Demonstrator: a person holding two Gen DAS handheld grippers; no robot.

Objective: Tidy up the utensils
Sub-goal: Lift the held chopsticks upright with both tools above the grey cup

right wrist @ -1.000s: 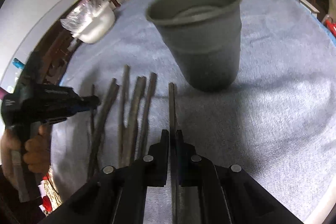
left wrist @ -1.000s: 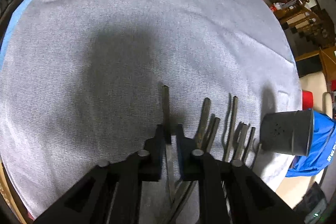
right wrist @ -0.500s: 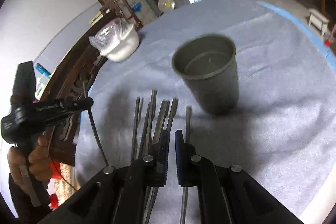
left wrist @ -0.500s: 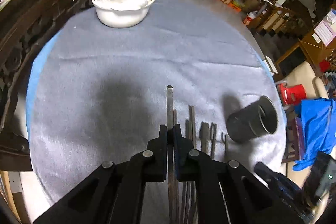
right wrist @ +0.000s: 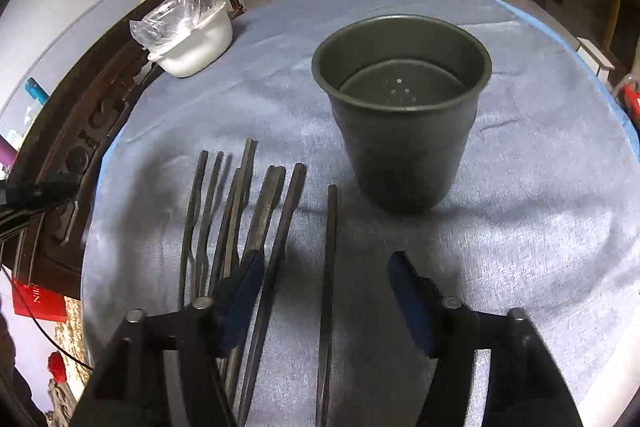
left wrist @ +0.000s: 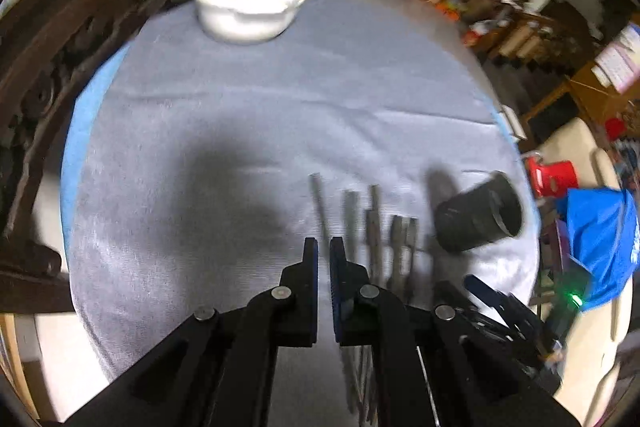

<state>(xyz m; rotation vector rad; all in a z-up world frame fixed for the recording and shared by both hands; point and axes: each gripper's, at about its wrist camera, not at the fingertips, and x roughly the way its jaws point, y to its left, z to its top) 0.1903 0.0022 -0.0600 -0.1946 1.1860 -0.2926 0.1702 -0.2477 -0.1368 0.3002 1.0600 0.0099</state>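
Right gripper (right wrist: 324, 269): jaws had just been opening and stood partly apart over the surface, a single dark utensil (right wrist: 329, 267) lying flat between them, neither pad touching it.
Left gripper (left wrist: 324, 253): jaws drawn together with only a thin slit showing; in its blurred view I could not tell whether anything was pinched there.
Single utensil: loose on the grey cloth (right wrist: 520, 227), its far end just short of the holder's base.
Other utensils (right wrist: 236, 219): a row of dark handles side by side on the cloth, left of the single utensil and further from the holder.
Utensil holder (right wrist: 404, 131): dark round cup standing upright and empty, small holes in its bottom.
White bowl (right wrist: 192, 43): covered with clear plastic, well beyond the holder to its left, near the edge of the surface.
Cloth: covered the round surface under the holder.
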